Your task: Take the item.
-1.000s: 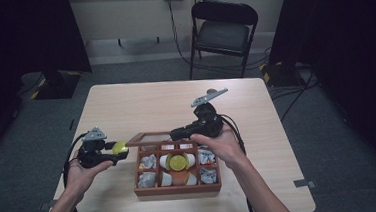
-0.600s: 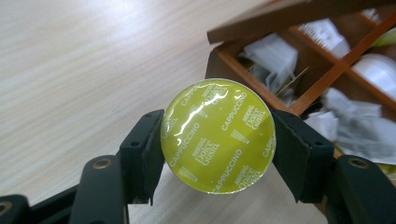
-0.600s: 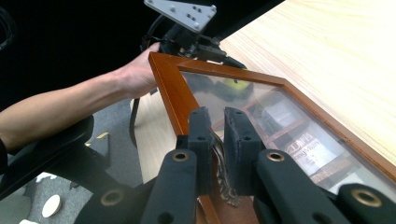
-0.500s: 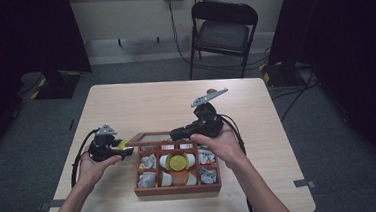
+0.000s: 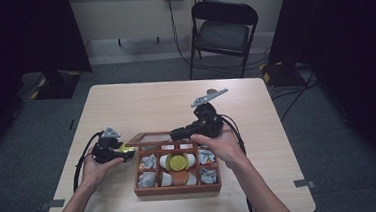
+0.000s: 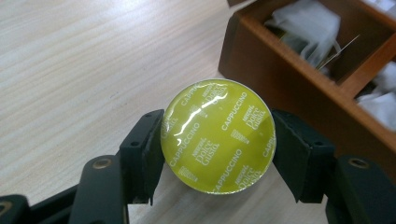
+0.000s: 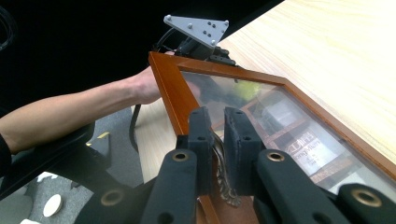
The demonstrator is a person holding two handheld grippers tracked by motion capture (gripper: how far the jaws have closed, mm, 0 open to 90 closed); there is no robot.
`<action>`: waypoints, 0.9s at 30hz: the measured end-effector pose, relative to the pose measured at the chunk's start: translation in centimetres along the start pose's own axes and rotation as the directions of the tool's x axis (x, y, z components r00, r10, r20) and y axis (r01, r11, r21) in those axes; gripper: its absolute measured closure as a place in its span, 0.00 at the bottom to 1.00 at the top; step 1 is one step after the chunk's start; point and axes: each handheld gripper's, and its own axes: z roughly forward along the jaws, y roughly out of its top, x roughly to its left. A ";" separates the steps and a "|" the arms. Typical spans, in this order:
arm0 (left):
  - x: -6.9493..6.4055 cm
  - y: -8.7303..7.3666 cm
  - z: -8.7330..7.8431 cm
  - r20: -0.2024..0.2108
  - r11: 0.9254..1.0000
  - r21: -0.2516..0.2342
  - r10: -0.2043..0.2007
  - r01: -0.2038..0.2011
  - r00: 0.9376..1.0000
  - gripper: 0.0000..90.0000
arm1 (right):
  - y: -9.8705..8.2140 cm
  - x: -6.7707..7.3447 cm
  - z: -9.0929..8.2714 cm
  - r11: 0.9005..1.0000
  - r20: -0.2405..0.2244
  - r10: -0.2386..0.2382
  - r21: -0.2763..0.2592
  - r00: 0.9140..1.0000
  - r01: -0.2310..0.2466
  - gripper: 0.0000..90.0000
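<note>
A yellow-green coffee capsule (image 6: 218, 135) printed "Cappuccino" sits flat-face-up between the jaws of my left gripper (image 6: 217, 145), which is shut on it. In the high view that left gripper (image 5: 123, 151) hovers low over the table, just left of the wooden compartment box (image 5: 177, 189). The box's glass lid (image 5: 150, 137) with its wooden frame (image 7: 170, 98) is tilted up. My right gripper (image 7: 218, 123) is shut on the frame's edge by a small metal clasp. Another yellow capsule (image 5: 178, 162) lies in the box's middle compartment.
The other compartments hold white and grey packets (image 5: 147, 162). The box's near corner (image 6: 243, 51) is close to the held capsule. Bare light wood table (image 5: 151, 103) stretches behind the box. A black folding chair (image 5: 223, 31) stands beyond the far edge.
My left gripper has carried the capsule to the right and lower, ending close beside the box's left wall. The right gripper and the raised lid have not moved.
</note>
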 end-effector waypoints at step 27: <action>-0.1 -0.4 -1.9 -0.007 1.000 0.005 -0.010 0.010 1.000 0.19 | 0.0 0.0 0.0 1.000 0.001 0.003 0.001 1.000 -0.003 0.91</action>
